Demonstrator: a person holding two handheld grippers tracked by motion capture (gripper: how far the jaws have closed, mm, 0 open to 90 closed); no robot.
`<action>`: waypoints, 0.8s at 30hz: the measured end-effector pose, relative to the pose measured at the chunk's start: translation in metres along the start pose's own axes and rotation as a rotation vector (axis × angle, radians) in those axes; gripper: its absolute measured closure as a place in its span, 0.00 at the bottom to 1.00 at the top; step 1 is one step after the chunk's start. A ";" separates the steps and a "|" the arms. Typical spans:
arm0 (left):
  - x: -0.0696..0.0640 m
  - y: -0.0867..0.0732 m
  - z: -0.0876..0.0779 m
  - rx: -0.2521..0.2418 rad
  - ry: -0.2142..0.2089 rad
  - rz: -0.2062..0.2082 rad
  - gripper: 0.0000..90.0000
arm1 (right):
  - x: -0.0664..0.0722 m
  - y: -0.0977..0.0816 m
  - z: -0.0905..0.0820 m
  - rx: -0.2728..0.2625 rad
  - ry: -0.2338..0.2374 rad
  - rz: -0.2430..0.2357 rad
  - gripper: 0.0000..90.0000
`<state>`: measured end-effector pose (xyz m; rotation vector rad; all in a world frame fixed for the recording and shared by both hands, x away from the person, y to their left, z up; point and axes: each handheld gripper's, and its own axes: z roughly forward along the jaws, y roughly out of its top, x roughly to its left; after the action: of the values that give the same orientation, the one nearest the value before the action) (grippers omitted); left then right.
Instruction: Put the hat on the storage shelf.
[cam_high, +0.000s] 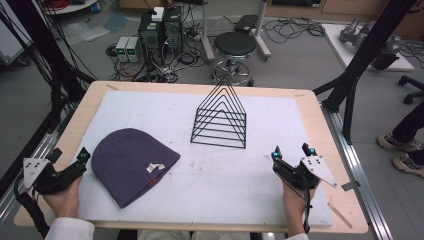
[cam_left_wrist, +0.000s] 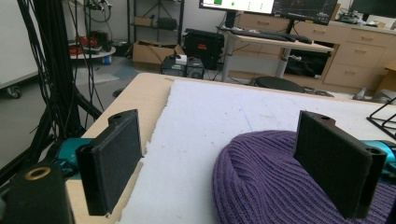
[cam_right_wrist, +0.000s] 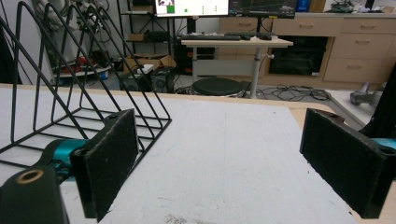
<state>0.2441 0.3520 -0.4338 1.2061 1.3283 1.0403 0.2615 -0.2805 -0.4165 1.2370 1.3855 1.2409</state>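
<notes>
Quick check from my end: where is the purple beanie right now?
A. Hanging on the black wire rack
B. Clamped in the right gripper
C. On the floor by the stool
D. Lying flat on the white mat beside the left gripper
D: the purple beanie lies flat on the white mat, just beside the open left gripper, apart from the black wire rack.

Layout on tabletop (cam_high: 65, 135)
Hat (cam_high: 132, 162) near front-left corner, wire rack (cam_high: 220, 117) behind it & to its right, nr centre; L gripper (cam_high: 80, 162) at left edge beside hat, R gripper (cam_high: 292, 152) nr front-right corner.
</notes>
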 end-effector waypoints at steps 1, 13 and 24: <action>0.000 0.000 0.000 0.000 0.000 -0.003 0.17 | 0.000 0.000 0.000 0.001 0.000 0.001 0.12; 0.001 0.000 0.000 0.007 -0.002 -0.018 0.17 | 0.000 0.000 0.000 0.003 0.001 0.001 0.12; 0.000 0.004 0.000 0.014 -0.002 -0.016 0.17 | 0.001 -0.001 0.001 0.009 0.004 -0.006 0.12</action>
<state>0.2443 0.3527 -0.4298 1.2047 1.3438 1.0197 0.2626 -0.2797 -0.4173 1.2358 1.3978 1.2349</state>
